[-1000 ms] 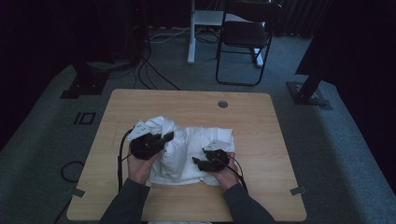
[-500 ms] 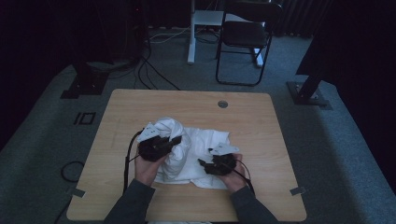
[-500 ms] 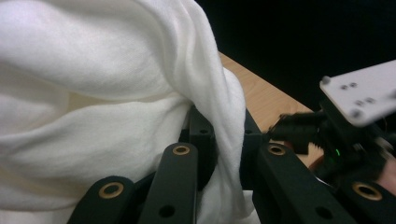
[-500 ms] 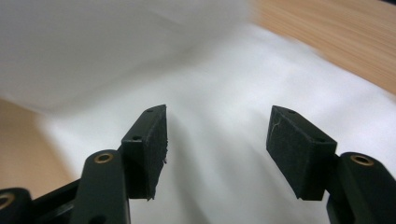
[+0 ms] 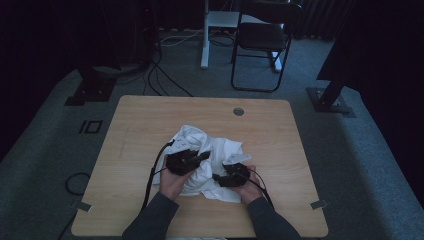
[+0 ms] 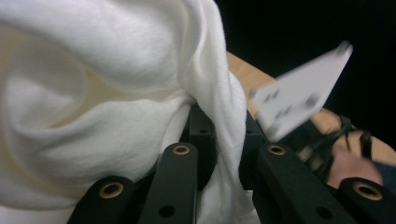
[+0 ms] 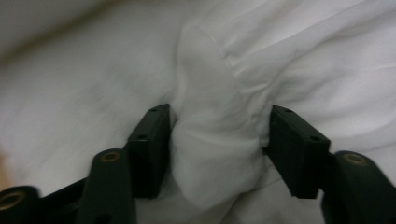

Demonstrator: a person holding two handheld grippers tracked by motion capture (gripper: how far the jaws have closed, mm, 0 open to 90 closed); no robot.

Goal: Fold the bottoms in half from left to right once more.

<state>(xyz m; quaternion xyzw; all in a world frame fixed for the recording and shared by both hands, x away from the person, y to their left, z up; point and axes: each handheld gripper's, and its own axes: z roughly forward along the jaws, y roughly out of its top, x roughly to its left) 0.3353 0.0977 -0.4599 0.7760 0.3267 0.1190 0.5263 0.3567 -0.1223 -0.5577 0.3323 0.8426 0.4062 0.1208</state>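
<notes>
Shifted nearer since the earlier frame: left gripper [image 5: 200, 158], clamped on white cloth [image 5: 210, 150]. Right gripper [image 5: 218, 178], wider, pinching a fold. Bunched; folding unfinished.

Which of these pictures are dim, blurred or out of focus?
High view: dim overall, the room behind the table nearly black, the white cloth brightest. Left gripper view: cloth fairly sharp, the grey plate smeared by motion blur. Right gripper view: soft focus, the upper left cloth hazy.
</notes>
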